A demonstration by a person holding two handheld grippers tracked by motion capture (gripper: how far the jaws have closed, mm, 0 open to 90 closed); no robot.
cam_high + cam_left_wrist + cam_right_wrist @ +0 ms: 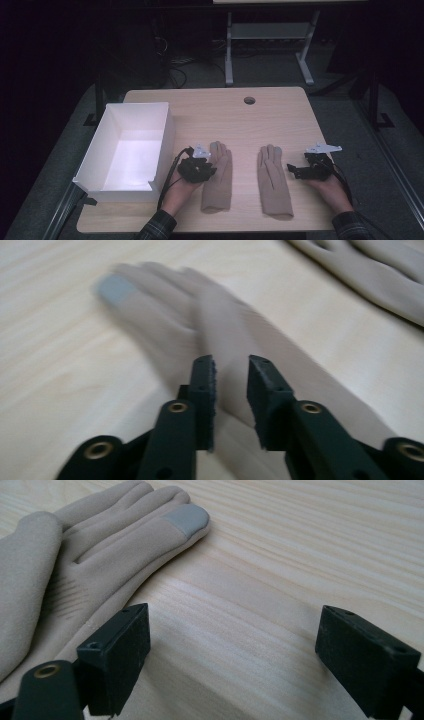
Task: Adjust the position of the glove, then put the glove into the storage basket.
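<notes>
Lying flat on the pale wooden worktop, two beige fabric gloves show grey fingertip patches in gripper views; left tool narrow over one, holding nothing, right tool wide.

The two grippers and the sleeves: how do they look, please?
Both the left gripper and the right gripper are black, each topped with a pale grey plate and trailing black cables. Their jaws are square black blocks with screw holes. The sleeves are dark plaid.

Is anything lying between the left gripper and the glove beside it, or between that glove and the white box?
Nothing visible does. The left gripper is at the left glove, jaws slightly apart over it. Between that glove and the white box are bare table and the person's left hand.
</notes>
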